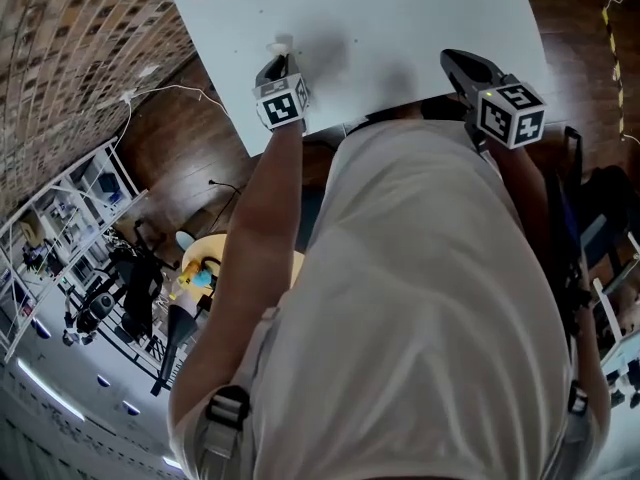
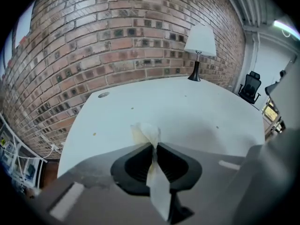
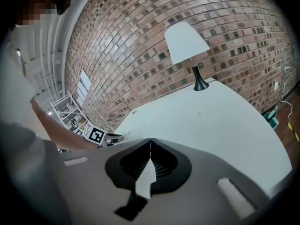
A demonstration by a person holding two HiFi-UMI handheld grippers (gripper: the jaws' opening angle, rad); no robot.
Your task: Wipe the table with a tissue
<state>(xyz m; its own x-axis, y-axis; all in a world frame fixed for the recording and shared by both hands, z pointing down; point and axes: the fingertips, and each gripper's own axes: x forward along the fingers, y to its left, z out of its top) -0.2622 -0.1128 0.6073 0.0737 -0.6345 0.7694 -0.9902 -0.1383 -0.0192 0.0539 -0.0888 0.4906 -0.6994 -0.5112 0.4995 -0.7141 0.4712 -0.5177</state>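
Observation:
A crumpled white tissue (image 2: 146, 134) sticks out past the tips of my left gripper (image 2: 153, 145), which is shut on it. More tissue hangs back between the jaws. In the head view the left gripper (image 1: 279, 68) is over the near left part of the white table (image 1: 400, 18), with the tissue (image 1: 281, 46) at its tip on or just above the surface. My right gripper (image 1: 468, 66) hovers over the table's near right edge. In the right gripper view its jaws meet at the tips, so the right gripper (image 3: 150, 139) is shut with nothing in it.
A lamp (image 2: 199, 43) with a white shade stands at the table's far edge against the brick wall (image 2: 117, 36). A round cable hole (image 2: 103, 94) sits near the far left corner. A black office chair (image 2: 251, 86) is off to the right. A metal shelf rack (image 3: 70, 116) stands left.

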